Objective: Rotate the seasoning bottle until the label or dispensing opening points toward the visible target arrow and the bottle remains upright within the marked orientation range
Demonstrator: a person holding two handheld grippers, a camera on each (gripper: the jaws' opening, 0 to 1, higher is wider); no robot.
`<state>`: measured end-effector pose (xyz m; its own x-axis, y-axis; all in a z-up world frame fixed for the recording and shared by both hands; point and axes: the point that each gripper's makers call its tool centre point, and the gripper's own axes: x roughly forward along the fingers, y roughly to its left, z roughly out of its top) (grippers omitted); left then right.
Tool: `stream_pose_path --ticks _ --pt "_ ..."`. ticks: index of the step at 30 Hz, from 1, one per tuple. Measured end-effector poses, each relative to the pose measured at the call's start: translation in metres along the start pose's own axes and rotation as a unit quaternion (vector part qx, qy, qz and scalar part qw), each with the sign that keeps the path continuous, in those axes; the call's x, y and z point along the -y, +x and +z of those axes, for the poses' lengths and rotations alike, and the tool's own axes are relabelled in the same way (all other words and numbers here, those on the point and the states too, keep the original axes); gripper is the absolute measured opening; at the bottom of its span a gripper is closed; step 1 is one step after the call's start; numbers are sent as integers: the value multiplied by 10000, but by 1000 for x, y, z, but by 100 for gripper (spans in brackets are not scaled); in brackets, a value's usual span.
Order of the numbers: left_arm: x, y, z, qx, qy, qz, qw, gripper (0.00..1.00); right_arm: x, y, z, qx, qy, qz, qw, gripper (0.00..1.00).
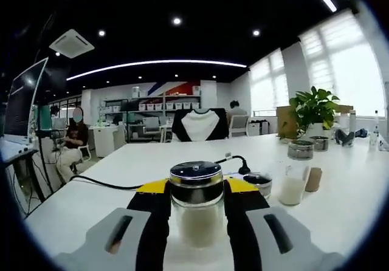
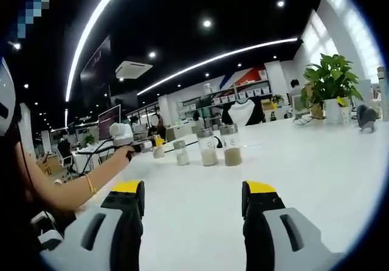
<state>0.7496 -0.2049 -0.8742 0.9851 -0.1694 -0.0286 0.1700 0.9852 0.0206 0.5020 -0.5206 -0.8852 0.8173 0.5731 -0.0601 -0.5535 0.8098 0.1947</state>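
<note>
Bottle [image 1: 196, 205] stands upright on the white table [image 1: 340, 204], right between your left gripper's [image 1: 196, 201] jaws. Its dark shiny cap sits level with the yellow jaw tips, and the clear glass below holds a pale powder. Both jaws press against the glass, so your left tongs are clenched on the bottle. No label or opening can be made out from this side, and no arrow mark is legible on the table.

Just beyond the bottle, in the left gripper view, a black cable [image 1: 103, 184] runs across the table. To its right sit a small dark-lidded jar [image 1: 259, 181], a glass [image 1: 292, 186] of white powder and a brown cylinder [image 1: 313, 178]. Farther back stand two metal-lidded jars [image 1: 301, 149] and a potted plant [image 1: 313, 110].

Your right gripper [image 2: 192, 201] hangs over bare table with its jaws wide apart, released and holding nothing. In the right gripper view, your left forearm [image 2: 79, 189] reaches out from the left to the other gripper [image 2: 124, 135] far across the table. Near it stand three glass jars [image 2: 209, 146] in a row, well apart from your right jaws. The plant [image 2: 331, 79] shows at the right.

A person [image 1: 73, 140] sits in the background at the left.
</note>
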Motion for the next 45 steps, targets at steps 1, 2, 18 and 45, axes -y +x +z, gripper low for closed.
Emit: stream_pose_path --ticks 1,2,18,45 --pt "2 -3 1 7 19 -8 10000 36 0 -1 0 -1 -9 10 10000 65" --pt "5 -8 2 19 45 -30 10000 36 -1 -2 0 2 -26 25 10000 64" --pt "65 -65 6 141 200 -722 9971 36 1 -11 20 270 -126 147 9994 63" --pt "134 -115 -5 167 94 -1804 9834 36 -45 10 -10 -323 -621 1046 9920 64"
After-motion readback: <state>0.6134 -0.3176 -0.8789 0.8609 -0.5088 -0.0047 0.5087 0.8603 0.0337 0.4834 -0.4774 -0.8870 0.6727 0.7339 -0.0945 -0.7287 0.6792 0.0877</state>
